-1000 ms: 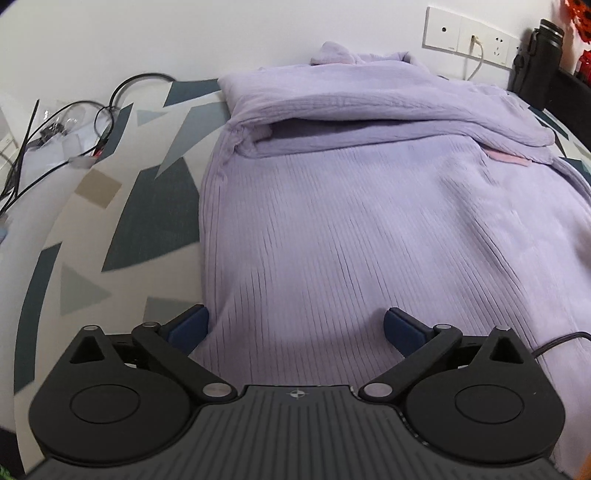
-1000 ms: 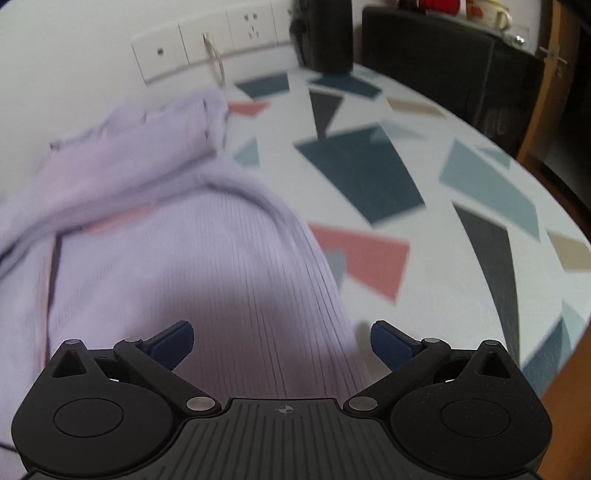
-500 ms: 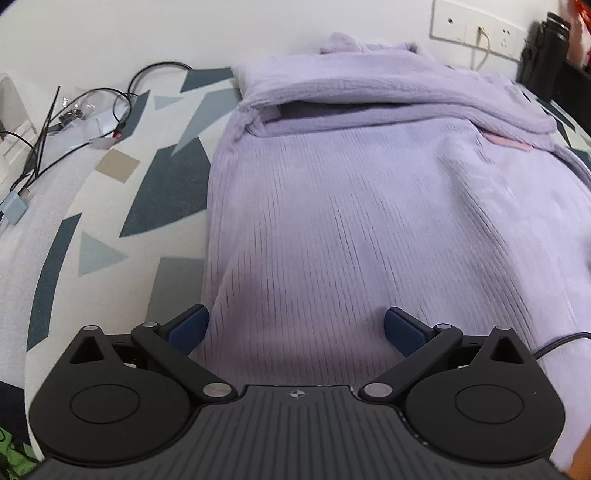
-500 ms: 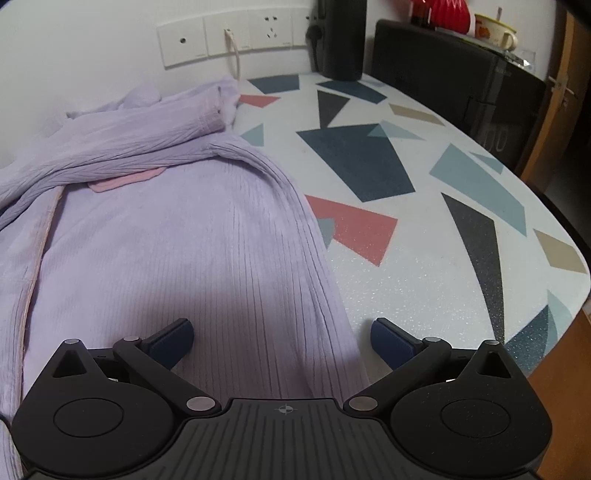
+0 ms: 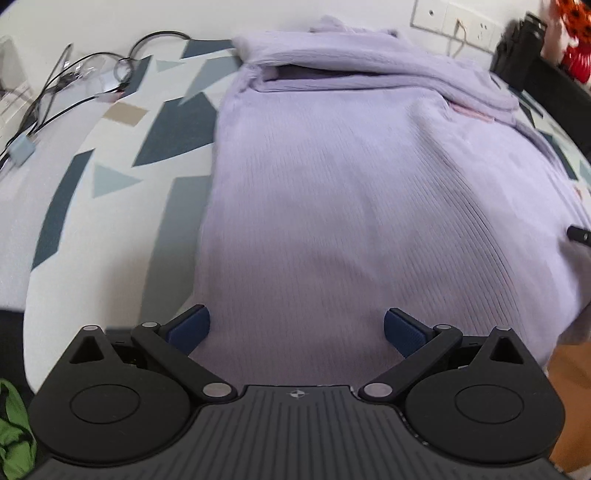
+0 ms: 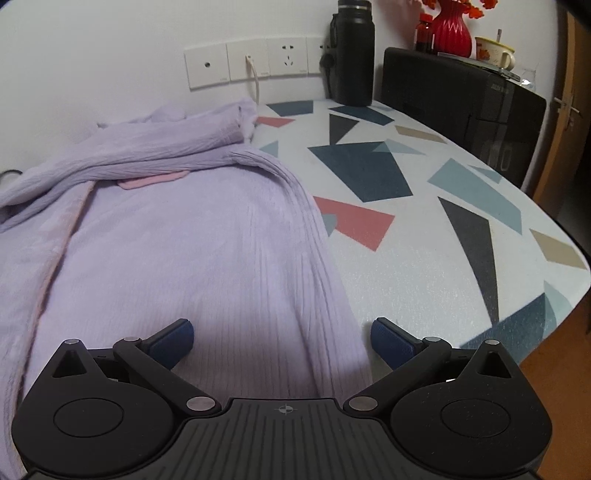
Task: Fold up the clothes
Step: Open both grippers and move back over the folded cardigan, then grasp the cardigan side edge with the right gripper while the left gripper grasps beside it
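A lilac ribbed sweater (image 5: pixel 351 192) lies flat on the patterned table, its sleeves folded across the far end and a pink label (image 6: pixel 153 181) showing near the collar. My left gripper (image 5: pixel 297 328) hovers open over the sweater's near left hem, with its left finger beside the garment's left edge. My right gripper (image 6: pixel 282 338) is open above the near right hem (image 6: pixel 332 332), straddling the sweater's right edge. Neither gripper holds any cloth.
Cables (image 5: pixel 74 77) and a small plug lie at the far left of the table (image 6: pixel 424 266). A black bottle (image 6: pixel 352 55), a black box (image 6: pixel 461 107) and a red vase (image 6: pixel 450 33) stand at the back right under wall sockets (image 6: pixel 258 62). Green fabric (image 5: pixel 14 435) sits below the table's left edge.
Both grippers have drawn back toward the near edge of the table, so more of the sweater and table shows. Both stayed open.
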Motion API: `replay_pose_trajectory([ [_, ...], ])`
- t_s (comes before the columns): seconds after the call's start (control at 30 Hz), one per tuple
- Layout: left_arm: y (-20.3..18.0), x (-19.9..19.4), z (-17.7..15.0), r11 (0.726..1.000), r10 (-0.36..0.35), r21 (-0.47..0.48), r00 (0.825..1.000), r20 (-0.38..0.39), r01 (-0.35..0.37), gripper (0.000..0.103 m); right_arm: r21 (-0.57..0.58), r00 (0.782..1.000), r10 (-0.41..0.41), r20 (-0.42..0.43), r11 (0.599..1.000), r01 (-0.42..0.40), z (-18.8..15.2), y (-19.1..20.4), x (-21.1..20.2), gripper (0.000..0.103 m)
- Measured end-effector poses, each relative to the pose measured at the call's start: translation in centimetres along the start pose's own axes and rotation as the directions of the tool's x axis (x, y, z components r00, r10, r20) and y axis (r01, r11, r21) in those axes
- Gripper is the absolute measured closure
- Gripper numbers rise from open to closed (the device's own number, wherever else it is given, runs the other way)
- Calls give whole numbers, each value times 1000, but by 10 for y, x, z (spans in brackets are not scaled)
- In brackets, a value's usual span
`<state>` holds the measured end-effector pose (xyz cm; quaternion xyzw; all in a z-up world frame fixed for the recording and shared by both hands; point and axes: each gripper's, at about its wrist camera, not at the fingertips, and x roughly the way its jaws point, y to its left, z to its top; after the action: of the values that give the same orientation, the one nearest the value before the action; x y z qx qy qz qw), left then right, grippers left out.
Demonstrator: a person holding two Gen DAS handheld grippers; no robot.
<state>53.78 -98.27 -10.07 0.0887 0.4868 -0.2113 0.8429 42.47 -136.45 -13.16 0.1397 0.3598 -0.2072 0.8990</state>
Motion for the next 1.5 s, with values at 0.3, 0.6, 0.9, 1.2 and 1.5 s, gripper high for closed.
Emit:
replay_pose_trajectory([
  [0.3,34,11,-3,986,-6,-169,1000,-24,2,0,-8,998,-36,59,999,37,-21,20,-12,1],
  [0.6,34,10,-6,987,5,-161,1000,8,-4,0,-11,999,-20,47,1000,20,-23,19,-14,1],
  [0.9,10,0,-16,997,-15,-74,1000,25,17,2,155,1000,-4,24,988,0,-45,-19,-31,1],
  [1.2,5,-14,-24,999,-17,-47,997,74,20,32,296,978,208,-31,936,-190,-57,-34,-35,20],
  [1.5,6,-17,-32,998,13,-62,992,123,-5,51,437,939,341,-36,851,-292,-65,-57,-28,51],
])
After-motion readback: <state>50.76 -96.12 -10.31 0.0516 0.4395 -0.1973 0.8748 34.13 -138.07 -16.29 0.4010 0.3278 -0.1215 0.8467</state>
